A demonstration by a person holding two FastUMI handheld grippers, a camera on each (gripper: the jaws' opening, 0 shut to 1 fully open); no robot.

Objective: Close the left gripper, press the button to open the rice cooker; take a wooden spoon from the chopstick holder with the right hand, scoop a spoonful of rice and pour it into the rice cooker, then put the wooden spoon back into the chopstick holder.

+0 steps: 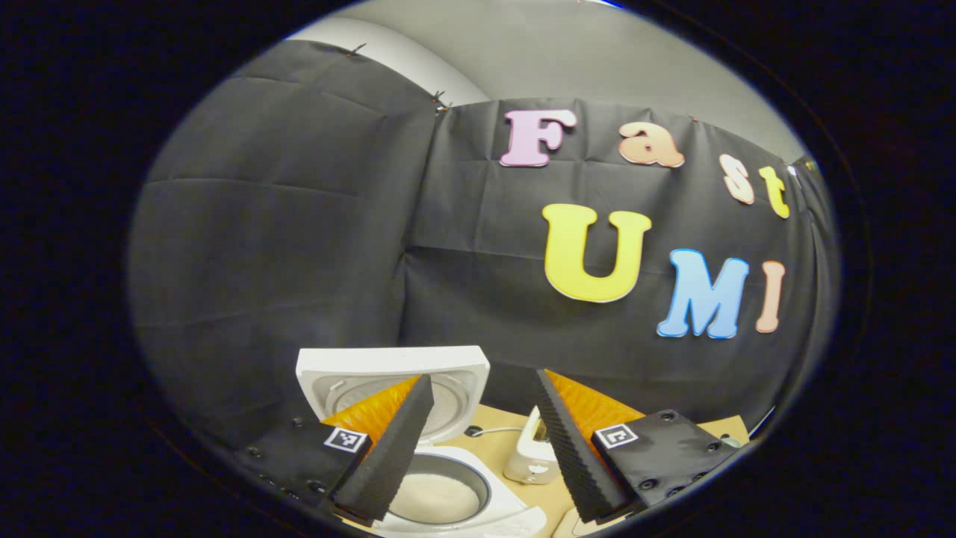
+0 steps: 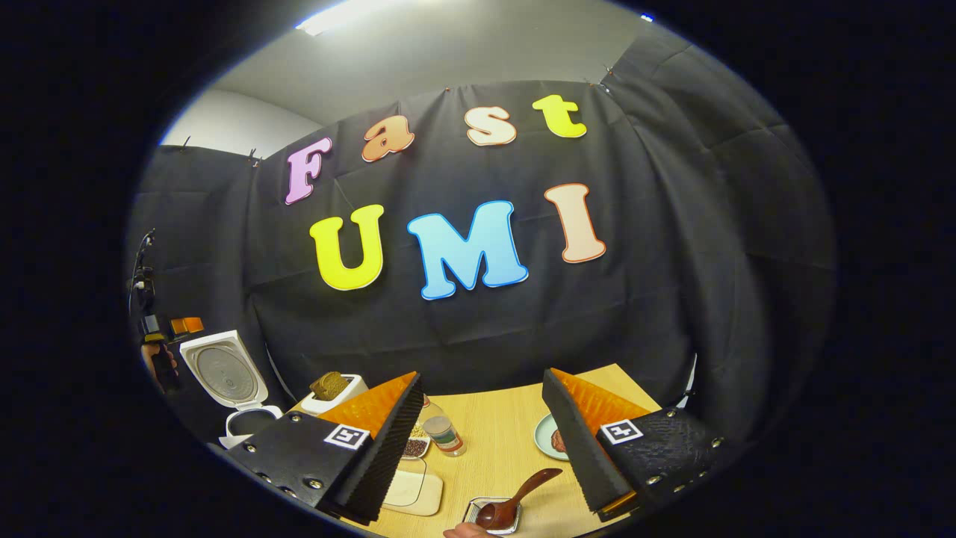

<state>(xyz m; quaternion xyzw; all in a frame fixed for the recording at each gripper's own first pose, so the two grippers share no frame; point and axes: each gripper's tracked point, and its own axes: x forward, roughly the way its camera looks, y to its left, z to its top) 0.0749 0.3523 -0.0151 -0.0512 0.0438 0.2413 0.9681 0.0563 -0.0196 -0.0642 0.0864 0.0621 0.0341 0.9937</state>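
A: Black cloth backs a pale wooden desk (image 2: 508, 441); the white rice cooker (image 1: 448, 478) sits under the left tool (image 1: 478, 441), lid up, both tools spread, gripping nothing.

B: The dark wooden spoon (image 2: 515, 497) lies below the right tool (image 2: 482, 444), in a small tray.

A: Risk: a shallow pinch could let its handle twist.

Both views are dim and evenly lit from a ceiling lamp (image 2: 340, 16) glaring at the right gripper view's top, with strong fisheye bending and soft blur toward the edges.
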